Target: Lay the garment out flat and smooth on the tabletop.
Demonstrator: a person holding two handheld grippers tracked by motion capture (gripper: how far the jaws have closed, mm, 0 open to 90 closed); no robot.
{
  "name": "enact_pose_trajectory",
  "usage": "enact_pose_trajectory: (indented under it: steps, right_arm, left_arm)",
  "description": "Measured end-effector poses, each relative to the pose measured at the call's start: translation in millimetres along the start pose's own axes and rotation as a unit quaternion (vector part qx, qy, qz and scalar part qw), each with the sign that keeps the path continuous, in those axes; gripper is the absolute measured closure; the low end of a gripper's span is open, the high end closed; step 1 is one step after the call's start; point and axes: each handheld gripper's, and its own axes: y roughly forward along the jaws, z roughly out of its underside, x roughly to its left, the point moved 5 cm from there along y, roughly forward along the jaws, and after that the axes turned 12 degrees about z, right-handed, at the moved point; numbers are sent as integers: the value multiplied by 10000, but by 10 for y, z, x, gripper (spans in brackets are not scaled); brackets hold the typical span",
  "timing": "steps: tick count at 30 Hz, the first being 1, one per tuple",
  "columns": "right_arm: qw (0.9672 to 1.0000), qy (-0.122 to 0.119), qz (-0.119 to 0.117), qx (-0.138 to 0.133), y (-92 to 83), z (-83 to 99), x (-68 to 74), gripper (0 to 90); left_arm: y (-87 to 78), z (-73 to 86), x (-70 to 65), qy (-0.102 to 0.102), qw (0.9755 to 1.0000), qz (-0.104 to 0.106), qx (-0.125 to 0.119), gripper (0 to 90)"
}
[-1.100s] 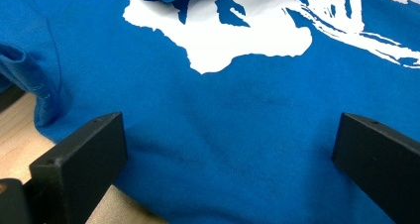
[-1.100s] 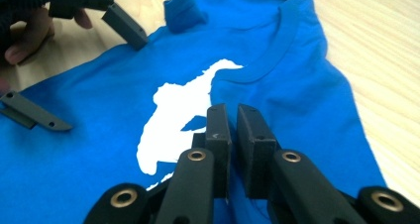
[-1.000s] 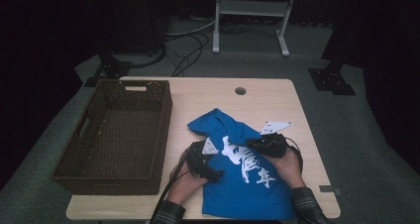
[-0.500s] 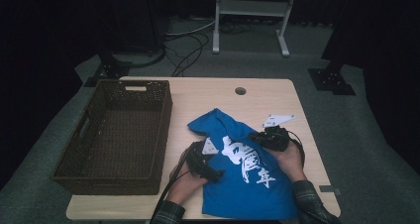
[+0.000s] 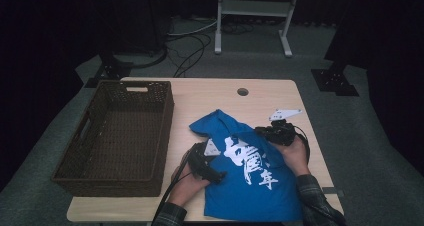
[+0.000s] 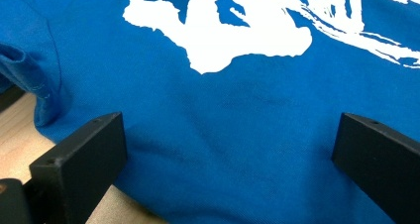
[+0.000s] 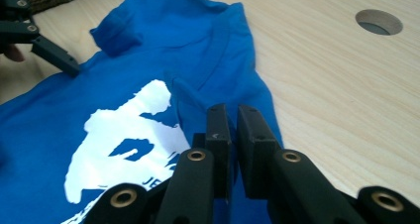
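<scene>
A blue T-shirt (image 5: pixel 235 198) with a white print lies spread on the wooden table (image 5: pixel 200 93), its collar end rumpled. My left gripper (image 5: pixel 210 162) rests at the shirt's left edge. Its jaws stand wide apart over flat cloth (image 6: pixel 237 100) and grasp nothing, so my left gripper (image 6: pixel 228 149) is open. At the shirt's upper right edge, my right gripper (image 5: pixel 261 131) is held in a hand. Seen from its own camera, my right gripper (image 7: pixel 229 117) is shut on a raised fold of the T-shirt (image 7: pixel 148 45).
A dark wicker basket (image 5: pixel 162 131) stands on the left half of the table, close to the shirt. A round cable hole (image 5: pixel 243 92) sits near the table's far edge. Bare wood (image 7: pixel 337 95) lies right of the shirt. Stands and cables are on the floor behind.
My right gripper has drawn away from the person toward the table's far side, taking the pinched fold of shirt with it. The left gripper has stayed where it was.
</scene>
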Motion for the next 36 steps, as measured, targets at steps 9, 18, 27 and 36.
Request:
enact_pose_trajectory:
  steps: [9,18,27,36]
  right_arm:
    - [9999,68,121,59,81,-25,-142,839]
    - [9996,135,236,77,134,-67,-277,839]
    - [9990,215,389,60,150,-130,-415,839]
    - [9982,298,518,53,154,-186,-542,840]
  left_arm:
    - [0,0,0,-3,10000,3,-1,3]
    - [0,0,0,-2,10000,3,0,3]
    - [1,0,0,-6,10000,3,-5,3]
    - [0,0,1,5,10000,2,4,3]
